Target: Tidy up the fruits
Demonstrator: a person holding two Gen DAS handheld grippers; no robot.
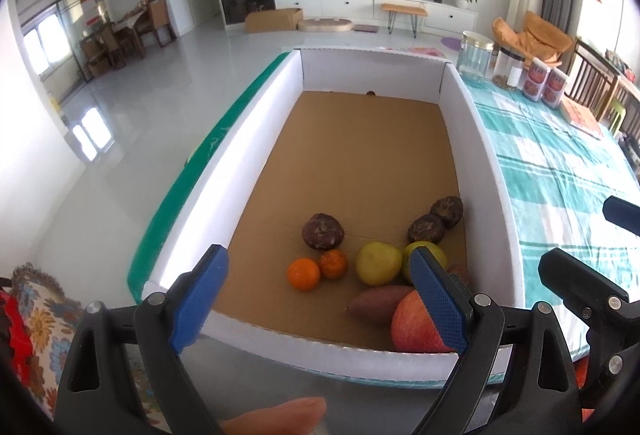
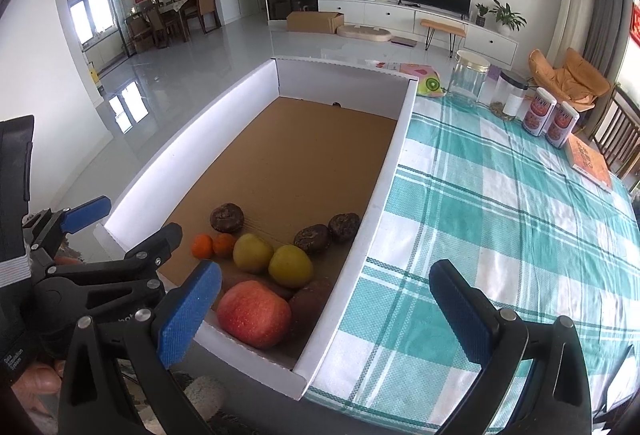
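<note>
A white cardboard box (image 1: 256,123) (image 2: 384,171) with a brown floor holds fruit at its near end. There is a red apple (image 1: 416,327) (image 2: 254,313), two yellow-green fruits (image 1: 378,262) (image 2: 290,266), two small oranges (image 1: 304,274) (image 2: 202,246), three dark brown round fruits (image 1: 322,230) (image 2: 227,217) and a purple sweet potato (image 1: 378,304) (image 2: 310,301). My left gripper (image 1: 320,299) is open and empty above the box's near wall. My right gripper (image 2: 328,307) is open and empty above the box's near right corner.
The box sits on a table with a teal checked cloth (image 2: 500,215). At the far right stand a glass jar (image 2: 466,81), a dark-lidded jar (image 2: 508,95), two cans (image 2: 552,117) and an orange book (image 2: 590,163). Chairs stand at the right edge.
</note>
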